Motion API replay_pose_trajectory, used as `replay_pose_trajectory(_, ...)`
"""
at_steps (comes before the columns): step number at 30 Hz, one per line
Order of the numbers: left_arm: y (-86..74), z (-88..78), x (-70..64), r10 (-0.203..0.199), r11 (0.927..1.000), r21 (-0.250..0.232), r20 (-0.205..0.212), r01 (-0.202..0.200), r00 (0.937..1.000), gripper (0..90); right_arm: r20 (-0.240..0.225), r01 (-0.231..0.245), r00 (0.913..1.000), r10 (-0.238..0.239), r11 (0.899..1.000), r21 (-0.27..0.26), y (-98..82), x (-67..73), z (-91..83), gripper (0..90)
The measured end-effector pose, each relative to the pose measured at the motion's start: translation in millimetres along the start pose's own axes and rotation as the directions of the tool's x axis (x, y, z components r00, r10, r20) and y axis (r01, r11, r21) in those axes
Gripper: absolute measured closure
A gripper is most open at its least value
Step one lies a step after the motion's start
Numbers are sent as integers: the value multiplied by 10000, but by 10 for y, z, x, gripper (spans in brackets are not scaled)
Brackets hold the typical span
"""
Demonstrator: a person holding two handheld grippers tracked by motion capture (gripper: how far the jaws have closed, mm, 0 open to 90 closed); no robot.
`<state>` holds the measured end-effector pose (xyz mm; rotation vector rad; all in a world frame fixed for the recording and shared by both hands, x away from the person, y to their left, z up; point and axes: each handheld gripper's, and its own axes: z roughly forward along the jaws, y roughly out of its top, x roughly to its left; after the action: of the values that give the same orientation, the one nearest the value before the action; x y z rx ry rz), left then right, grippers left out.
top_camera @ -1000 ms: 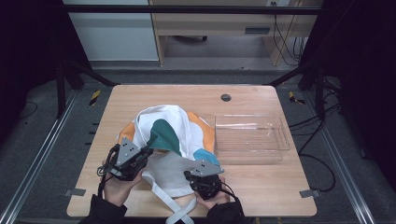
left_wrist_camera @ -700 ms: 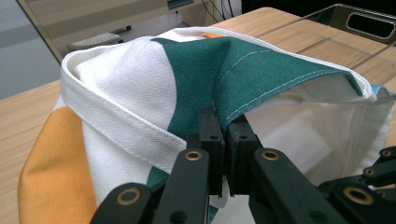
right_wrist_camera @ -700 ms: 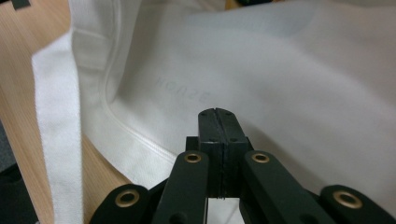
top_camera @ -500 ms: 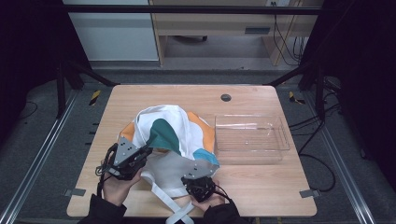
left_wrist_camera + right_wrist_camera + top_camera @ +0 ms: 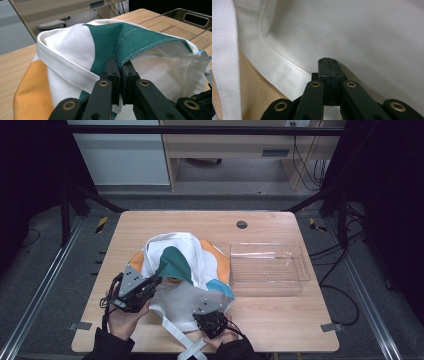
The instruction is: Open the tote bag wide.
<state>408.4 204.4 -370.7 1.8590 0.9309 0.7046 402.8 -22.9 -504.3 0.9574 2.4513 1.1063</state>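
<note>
A cloth tote bag (image 5: 192,265), white with green, orange and blue patches, lies crumpled at the middle of the wooden table (image 5: 270,320). My left gripper (image 5: 153,283) is shut on the bag's rim. In the left gripper view its jaws (image 5: 120,65) pinch the stitched edge where the green panel (image 5: 130,37) meets the white cloth, and they hold it lifted. My right gripper (image 5: 209,313) sits low at the bag's near edge. Its jaws (image 5: 328,61) are shut with nothing between them, their tips over plain white cloth (image 5: 367,37) that bears faint mirrored lettering.
A clear plastic tray (image 5: 267,270) stands right of the bag. A white strap (image 5: 176,338) trails from the bag to the table's near edge and runs along the left of the right gripper view (image 5: 224,62). A small dark grommet (image 5: 242,224) sits in the tabletop at the back.
My right gripper has sunk and come a little toward the table's near edge, down onto the white cloth. The left gripper and the lifted rim have not moved.
</note>
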Motion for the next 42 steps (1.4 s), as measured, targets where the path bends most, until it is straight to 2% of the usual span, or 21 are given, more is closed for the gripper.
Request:
replay_pose_trajectory(6,31,-16,12,-27,9999,-109,-41,26,10000,872,92,97,9999,-96,9999,-110,-14,20,3,900)
replay_pose_trajectory(9,76,-37,37,-180,9995,-264,-82,177,9998,873,235,215,9995,-212,9997,-106,-14,39,4,900)
replay_pose_trajectory(24,225,-61,150,-416,9968,-691,-286,395,9987,877,281,292,9992,-290,9995,-81,-9,48,7,900)
replay_pose_trajectory(31,334,-46,215,-480,9953,-874,-594,427,9971,879,273,293,9992,-291,9996,-54,-3,50,9,900)
replay_pose_trajectory(42,445,58,272,-517,9951,-885,-954,433,9941,880,288,358,9989,-357,9994,-41,1,54,14,900)
